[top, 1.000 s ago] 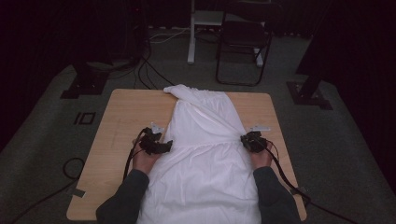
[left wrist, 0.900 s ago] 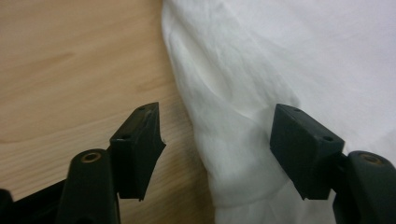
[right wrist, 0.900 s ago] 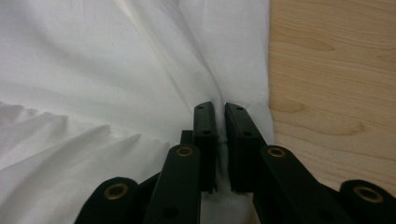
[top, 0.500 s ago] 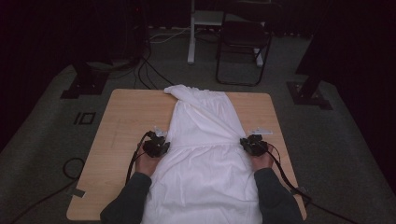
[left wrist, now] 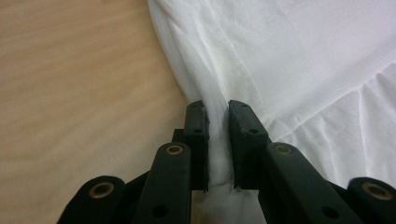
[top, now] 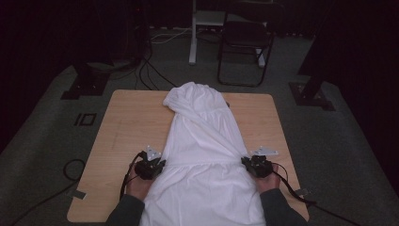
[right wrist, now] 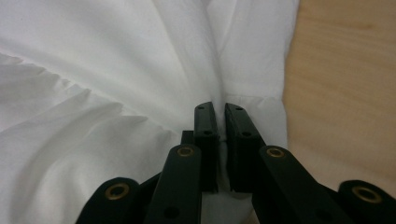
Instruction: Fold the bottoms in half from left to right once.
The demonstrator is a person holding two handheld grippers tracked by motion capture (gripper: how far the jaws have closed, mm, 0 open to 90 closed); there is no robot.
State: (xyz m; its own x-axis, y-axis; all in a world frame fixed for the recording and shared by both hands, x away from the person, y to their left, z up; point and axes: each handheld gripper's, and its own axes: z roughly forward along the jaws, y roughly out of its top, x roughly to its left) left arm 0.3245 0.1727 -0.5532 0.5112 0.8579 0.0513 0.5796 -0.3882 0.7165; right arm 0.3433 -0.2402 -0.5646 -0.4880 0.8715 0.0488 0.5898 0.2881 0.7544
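1. Nearest me, both forearms come in low, and the white garment (top: 207, 169) hangs over the table's near edge between them. I judge I'm holding it at both sides to keep it taut and square while I draw it across the wooden table (top: 127, 122).
2. My left gripper (top: 151, 167) sits at the cloth's left edge. In the left gripper view its jaws have just closed to a narrow gap, a fold of fabric pinched between the pads (left wrist: 196, 126).
3. My right gripper (top: 256, 165) mirrors it at the right edge, jaws nearly together and clamped on a bunched seam (right wrist: 223, 135).
4. Between the grips a gathered line runs across the cloth.
5. Farther off, the garment narrows to a rumpled end near the far edge; a folding chair (top: 244, 42) stands beyond.
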